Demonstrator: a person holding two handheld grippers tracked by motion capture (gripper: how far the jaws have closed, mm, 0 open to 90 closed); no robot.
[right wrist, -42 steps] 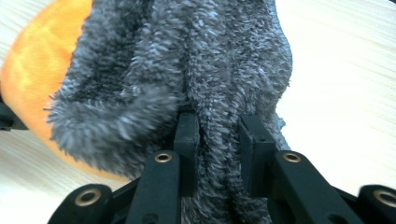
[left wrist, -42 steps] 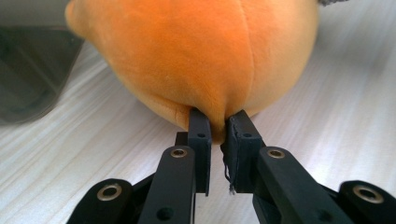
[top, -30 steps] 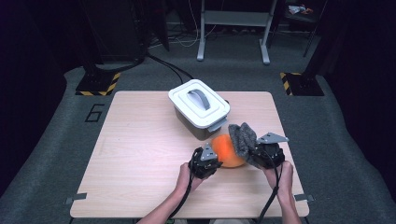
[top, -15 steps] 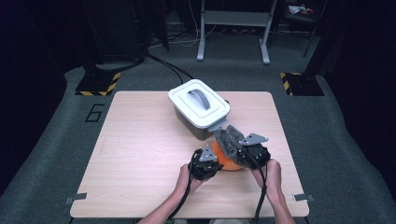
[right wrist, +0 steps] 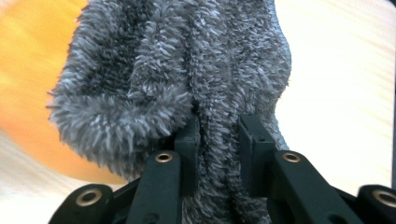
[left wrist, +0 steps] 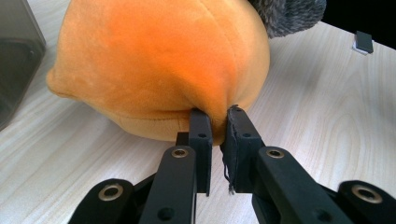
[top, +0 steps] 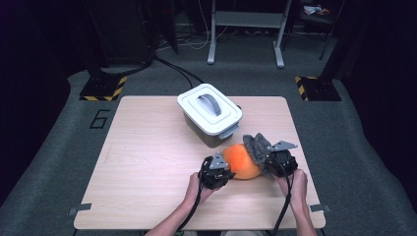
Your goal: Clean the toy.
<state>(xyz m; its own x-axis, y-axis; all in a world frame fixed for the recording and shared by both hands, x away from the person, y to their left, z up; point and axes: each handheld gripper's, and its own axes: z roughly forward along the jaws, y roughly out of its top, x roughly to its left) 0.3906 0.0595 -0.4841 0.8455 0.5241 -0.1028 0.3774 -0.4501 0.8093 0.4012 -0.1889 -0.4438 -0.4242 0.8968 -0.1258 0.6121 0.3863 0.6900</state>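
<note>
An orange plush cushion (top: 241, 160) lies on the wooden table (top: 147, 152) near its front right. My left gripper (top: 216, 169) sits at the cushion's left side, shut on a pinch of its orange fabric (left wrist: 154, 60), which bunches between the jaws. A fuzzy grey cloth (top: 256, 145) drapes against the cushion's right side. My right gripper (top: 276, 161) is shut on a fold of that grey cloth (right wrist: 187, 79), with the orange cushion (right wrist: 28, 70) blurred behind it.
A grey box with a white handled lid (top: 210, 112) stands just behind the cushion, near the table's middle back. The box's wall (left wrist: 14, 56) shows at the left of the left gripper view. Bare wood spreads to the left.
My right gripper with the grey cloth swung in toward the cushion, then dropped lower and settled at its right side. The left gripper and cushion stayed put.
</note>
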